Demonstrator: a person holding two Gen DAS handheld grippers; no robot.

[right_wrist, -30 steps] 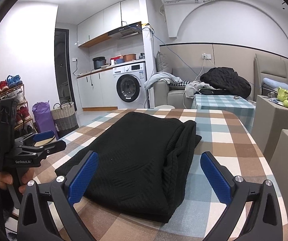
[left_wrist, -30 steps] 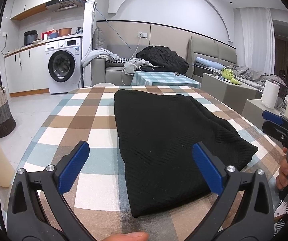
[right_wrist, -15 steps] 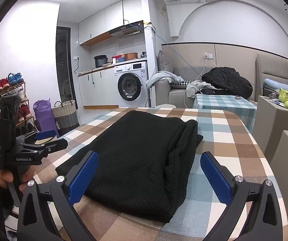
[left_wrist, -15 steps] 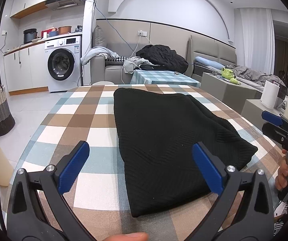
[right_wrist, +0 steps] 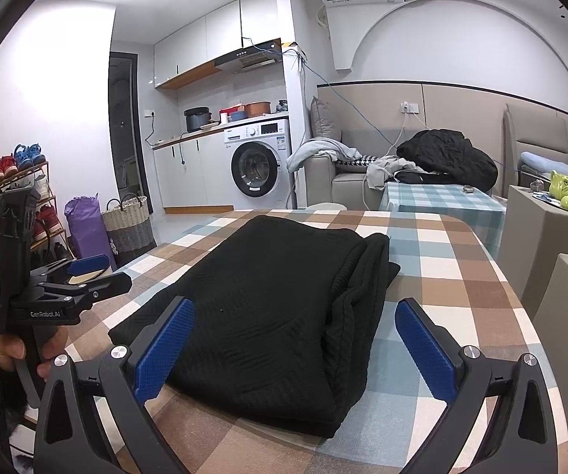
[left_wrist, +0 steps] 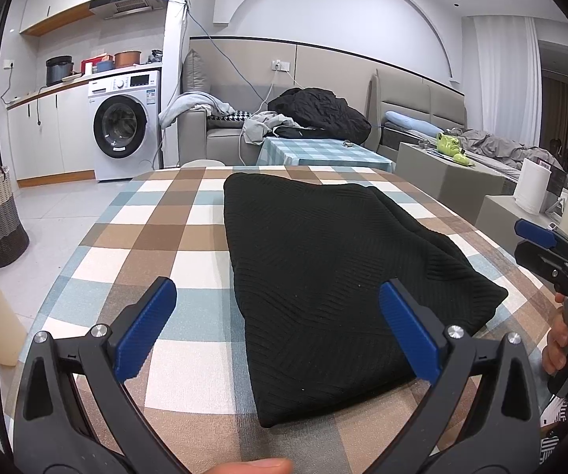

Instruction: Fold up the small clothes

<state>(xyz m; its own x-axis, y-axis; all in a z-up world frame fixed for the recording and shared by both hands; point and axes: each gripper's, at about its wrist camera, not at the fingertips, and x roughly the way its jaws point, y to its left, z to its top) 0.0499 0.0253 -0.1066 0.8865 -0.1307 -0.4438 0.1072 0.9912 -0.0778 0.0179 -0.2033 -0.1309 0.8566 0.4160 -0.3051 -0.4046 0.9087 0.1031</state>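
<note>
Black ribbed knit garment (left_wrist: pixel 323 284), folded into a long rectangle, flat on counter covered in brown, blue and white checked cloth (left_wrist: pixel 189 260). Left tongs (left_wrist: pixel 276 331) spread wide, blue pads above the garment's near edge, gripping nothing. Right tongs (right_wrist: pixel 291 339) likewise spread wide and empty, poised over the garment's near right corner, layered fold edges (right_wrist: pixel 363 300) visible there. White front-loading washing machine (right_wrist: pixel 258 170) and grey sofa heaped with clothes (right_wrist: pixel 402 173) well beyond the garment's far end.
</note>
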